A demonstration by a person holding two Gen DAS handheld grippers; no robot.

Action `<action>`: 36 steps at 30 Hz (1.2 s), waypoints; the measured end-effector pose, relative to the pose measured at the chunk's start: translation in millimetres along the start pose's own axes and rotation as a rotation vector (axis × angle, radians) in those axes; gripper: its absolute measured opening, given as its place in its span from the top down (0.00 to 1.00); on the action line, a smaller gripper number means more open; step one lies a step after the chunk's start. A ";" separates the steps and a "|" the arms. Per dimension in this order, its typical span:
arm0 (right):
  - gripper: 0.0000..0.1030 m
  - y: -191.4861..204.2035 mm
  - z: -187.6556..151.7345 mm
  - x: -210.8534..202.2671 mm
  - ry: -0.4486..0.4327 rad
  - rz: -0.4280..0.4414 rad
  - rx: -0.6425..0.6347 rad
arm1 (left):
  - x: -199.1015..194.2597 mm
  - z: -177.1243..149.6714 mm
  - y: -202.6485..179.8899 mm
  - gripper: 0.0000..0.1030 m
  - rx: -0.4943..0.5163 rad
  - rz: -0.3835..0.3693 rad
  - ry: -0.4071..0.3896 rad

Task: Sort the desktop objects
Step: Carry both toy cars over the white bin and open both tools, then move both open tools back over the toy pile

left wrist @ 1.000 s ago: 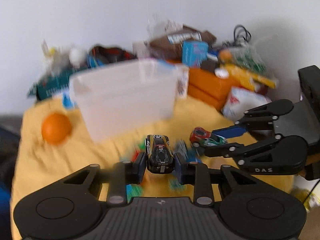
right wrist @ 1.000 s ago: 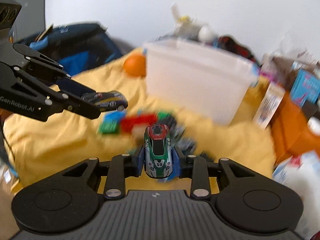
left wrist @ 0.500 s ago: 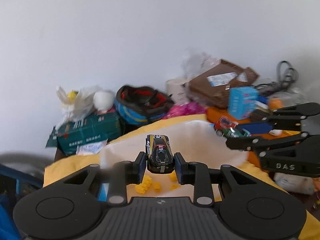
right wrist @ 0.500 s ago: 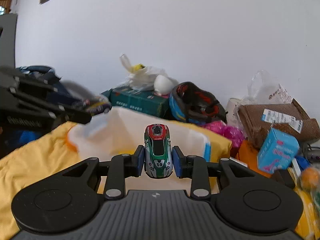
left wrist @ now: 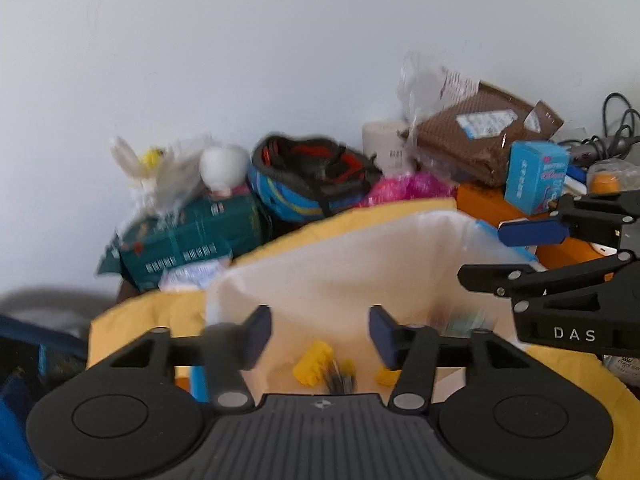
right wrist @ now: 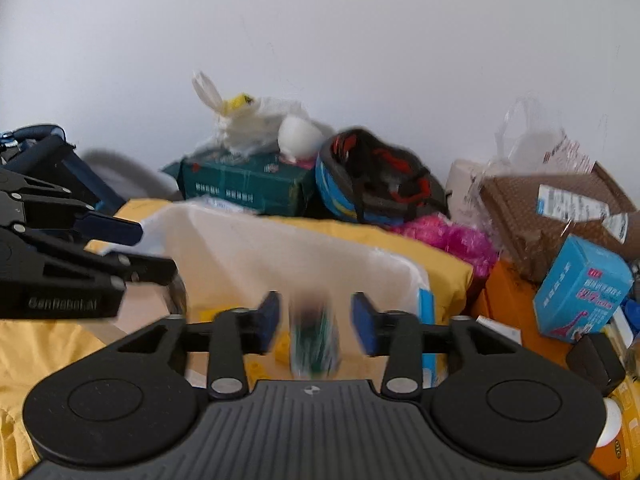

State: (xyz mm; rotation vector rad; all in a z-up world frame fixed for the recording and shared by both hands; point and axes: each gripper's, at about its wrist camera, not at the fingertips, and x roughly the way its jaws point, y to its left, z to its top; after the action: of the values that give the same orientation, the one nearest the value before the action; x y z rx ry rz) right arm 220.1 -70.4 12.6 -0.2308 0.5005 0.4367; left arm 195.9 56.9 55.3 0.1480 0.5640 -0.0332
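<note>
Both grippers hang over a translucent white plastic bin that stands on a yellow cloth. My left gripper is open and empty; a dark blurred toy car lies below it in the bin among yellow bricks. My right gripper is open; a green and white toy car shows as a blur between its fingers, falling into the bin. The right gripper also shows at the right of the left wrist view, the left gripper at the left of the right wrist view.
Behind the bin, against the white wall: a green box, a blue and red helmet, a pink bag, a brown parcel, a light blue carton, an orange box. Yellow cloth covers the surface.
Both grippers opened over the bin and let go of their toy cars. The black car has dropped into the bin; the green car is falling.
</note>
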 end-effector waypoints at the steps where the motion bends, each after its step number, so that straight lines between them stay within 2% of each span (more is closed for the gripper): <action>1: 0.44 0.6 -0.9 -5.5 -0.021 -0.006 -0.007 | -5.8 -1.0 -1.0 0.36 0.001 0.006 -0.016; 4: 0.41 4.0 -3.0 -18.2 -0.047 -0.005 -0.019 | -26.5 -7.6 -2.7 0.34 -0.013 -0.007 -0.055; 6: 0.30 5.2 -5.4 -25.4 -0.046 0.009 -0.007 | -38.9 -15.8 -5.8 0.29 -0.013 -0.020 -0.075; 7: 0.18 6.4 -7.8 -30.7 -0.044 0.022 -0.002 | -45.8 -24.1 -8.4 0.27 -0.010 -0.016 -0.088; 8: 0.15 7.8 -10.4 -35.1 -0.042 0.035 0.000 | -49.1 -30.7 -10.7 0.25 -0.008 -0.008 -0.088; 12: 0.09 10.2 -28.9 -49.4 0.041 0.089 0.020 | -63.3 -63.1 -22.1 0.25 0.001 0.004 -0.022; 14: 0.01 10.3 -41.5 -60.5 0.059 0.128 0.046 | -76.9 -81.6 -27.1 0.25 -0.018 -0.013 -0.002; 18: 0.00 14.7 -64.3 -76.2 0.152 0.170 0.032 | -101.2 -110.0 -37.8 0.25 -0.042 -0.067 0.032; 21: 0.00 19.7 -79.6 -81.3 0.244 0.153 0.006 | -112.6 -129.1 -42.9 0.25 -0.098 -0.060 0.057; 22: 0.00 19.8 -86.0 -85.6 0.244 0.159 0.006 | -115.1 -134.0 -43.9 0.25 -0.109 -0.054 0.059; 26: 0.00 17.9 -115.1 -109.3 0.118 0.176 0.067 | -124.0 -154.3 -52.4 0.25 -0.099 -0.036 0.049; 27: 0.00 22.0 -122.3 -110.8 0.137 0.185 0.040 | -125.8 -157.7 -54.9 0.25 -0.083 -0.033 0.049; 29: 0.00 31.3 -129.5 -108.9 0.190 0.150 -0.002 | -129.3 -164.8 -63.4 0.25 -0.033 -0.046 0.064; 31: 0.00 37.0 -139.7 -112.5 0.217 0.122 0.004 | -131.7 -172.5 -71.4 0.25 -0.009 -0.071 0.078; 34: 0.05 36.1 -153.8 -124.3 0.183 0.177 0.065 | -131.3 -184.6 -85.2 0.25 0.043 -0.087 0.111; 36: 0.15 38.5 -160.3 -124.5 0.201 0.192 0.080 | -129.0 -192.0 -91.3 0.25 0.078 -0.103 0.138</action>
State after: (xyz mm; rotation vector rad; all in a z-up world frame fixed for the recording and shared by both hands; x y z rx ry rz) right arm 38.4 -130.4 -65.2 -0.1503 0.7399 0.5820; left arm -21.5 -6.0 -47.9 0.1977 0.7083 -0.1456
